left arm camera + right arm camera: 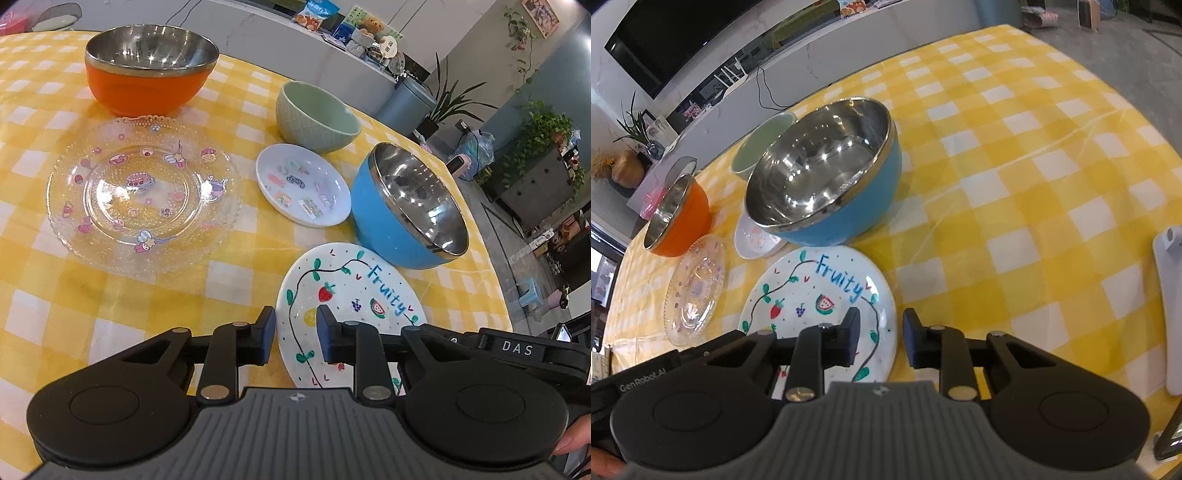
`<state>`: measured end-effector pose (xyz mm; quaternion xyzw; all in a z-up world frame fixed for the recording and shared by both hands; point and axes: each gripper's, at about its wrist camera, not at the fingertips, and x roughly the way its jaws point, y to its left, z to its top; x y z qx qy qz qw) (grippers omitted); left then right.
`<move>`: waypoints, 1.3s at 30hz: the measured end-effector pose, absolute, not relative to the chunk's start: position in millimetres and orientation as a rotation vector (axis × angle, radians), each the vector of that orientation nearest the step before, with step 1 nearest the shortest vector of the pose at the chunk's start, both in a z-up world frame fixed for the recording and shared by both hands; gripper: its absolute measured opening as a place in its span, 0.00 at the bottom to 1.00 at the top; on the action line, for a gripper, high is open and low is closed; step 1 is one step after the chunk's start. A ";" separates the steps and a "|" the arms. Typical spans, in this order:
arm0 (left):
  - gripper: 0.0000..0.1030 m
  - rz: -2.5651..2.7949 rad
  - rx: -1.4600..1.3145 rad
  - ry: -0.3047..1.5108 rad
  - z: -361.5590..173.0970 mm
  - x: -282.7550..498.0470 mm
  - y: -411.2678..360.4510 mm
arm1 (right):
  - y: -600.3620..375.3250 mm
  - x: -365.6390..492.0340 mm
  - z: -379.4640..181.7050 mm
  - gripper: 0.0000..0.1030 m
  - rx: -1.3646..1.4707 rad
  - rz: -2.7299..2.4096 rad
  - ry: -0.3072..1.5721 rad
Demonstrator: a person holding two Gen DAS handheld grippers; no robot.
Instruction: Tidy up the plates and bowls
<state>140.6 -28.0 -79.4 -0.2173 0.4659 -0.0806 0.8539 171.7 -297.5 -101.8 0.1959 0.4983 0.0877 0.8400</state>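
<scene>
a: six dishes on the yellow checked tablecloth [110, 295], quick rundown?

b: white plate lettered "fruity" [354, 295] lies flat at the near edge. blue steel-lined bowl [384, 229] sits just behind it, tipped a bit on its side.

a: others?

b: small white dish [303, 184] is left of the blue bowl, with the green bowl [314, 122] farther back. clear glass plate [144, 192] lies to the left, apart from the fruity plate. orange bowl [144, 92] stands upright behind the glass plate.

a: left gripper [296, 334]?

b: angled down at the fruity plate's left rim. jaws are narrowed but parted, one finger over the plate and one over the cloth. the rim shows in the gap and the pads aren't pressing on it.

a: right gripper [881, 338]?

b: same at the plate's right rim. jaws are partly apart with the rim between them, and no grip is visible. nothing is lifted.
</scene>
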 end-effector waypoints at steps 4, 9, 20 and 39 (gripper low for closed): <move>0.21 -0.171 -0.440 0.977 -80.4 140.8 -29.0 | -296.5 172.6 -105.3 0.19 0.412 0.187 1.060; 0.12 -0.160 -0.418 0.978 -82.5 141.0 -30.3 | -294.8 172.4 -105.5 0.16 0.396 0.180 1.054; 0.09 -0.142 -0.392 0.943 -67.8 127.0 -22.2 | -291.8 168.7 -104.2 0.11 0.408 0.201 1.053; 0.09 0.139 -0.380 0.922 -22.4 50.1 70.9 | -187.0 118.1 -102.9 0.11 0.440 0.475 1.101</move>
